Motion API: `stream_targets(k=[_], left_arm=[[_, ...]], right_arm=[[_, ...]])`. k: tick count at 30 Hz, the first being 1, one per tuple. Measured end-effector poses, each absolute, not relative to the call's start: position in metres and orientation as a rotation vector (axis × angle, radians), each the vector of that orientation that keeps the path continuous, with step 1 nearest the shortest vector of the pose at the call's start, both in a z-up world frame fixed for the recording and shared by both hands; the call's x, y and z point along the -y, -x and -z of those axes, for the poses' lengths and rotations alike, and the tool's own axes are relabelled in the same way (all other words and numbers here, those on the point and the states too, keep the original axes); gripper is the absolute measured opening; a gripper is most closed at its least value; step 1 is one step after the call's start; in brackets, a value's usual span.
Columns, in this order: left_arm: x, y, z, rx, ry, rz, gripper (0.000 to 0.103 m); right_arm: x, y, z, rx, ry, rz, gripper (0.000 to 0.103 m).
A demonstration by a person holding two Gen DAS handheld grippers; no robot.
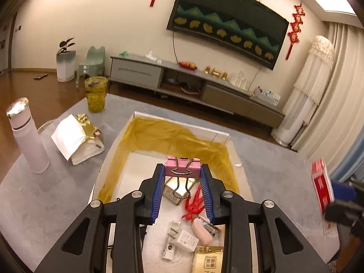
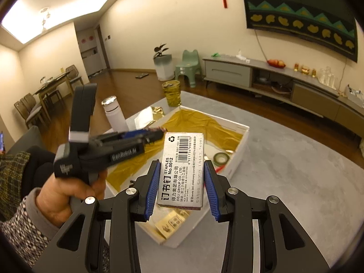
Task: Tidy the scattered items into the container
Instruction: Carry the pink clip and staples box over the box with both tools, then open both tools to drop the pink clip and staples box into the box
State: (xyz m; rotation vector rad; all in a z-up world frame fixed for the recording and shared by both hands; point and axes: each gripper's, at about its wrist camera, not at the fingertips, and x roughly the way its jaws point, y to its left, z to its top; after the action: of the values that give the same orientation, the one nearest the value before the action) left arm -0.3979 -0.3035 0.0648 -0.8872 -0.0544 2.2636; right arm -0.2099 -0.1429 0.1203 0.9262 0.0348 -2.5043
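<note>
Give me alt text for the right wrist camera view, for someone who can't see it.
The right gripper holds a grey box of staples above an open white container lined with gold paper, on a grey table. At left, a hand holds the left gripper over the container.

Pink binder clip [image 1: 182,167], gold-lined white box [image 1: 175,134].

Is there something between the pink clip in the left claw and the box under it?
Nothing visible. The pink binder clip, held in the left claw, hangs over the open white box, whose floor below already holds small items.
</note>
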Motion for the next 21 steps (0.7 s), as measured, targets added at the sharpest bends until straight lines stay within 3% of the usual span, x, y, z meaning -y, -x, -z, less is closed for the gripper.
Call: stream_targets(k=[6, 21], left_arm=[[0.298, 0.402, -0.057, -0.061, 0.934, -2.248, 0.033], [0.286, 0.419, -0.038, 0.033, 1.087, -2.153, 0.033]], right_arm=[[0.167, 0.267, -0.118, -0.003, -1.018, 2.438, 0.04], [0.214, 0.368, -0.075, -0.139, -1.22, 2.386, 0.041]])
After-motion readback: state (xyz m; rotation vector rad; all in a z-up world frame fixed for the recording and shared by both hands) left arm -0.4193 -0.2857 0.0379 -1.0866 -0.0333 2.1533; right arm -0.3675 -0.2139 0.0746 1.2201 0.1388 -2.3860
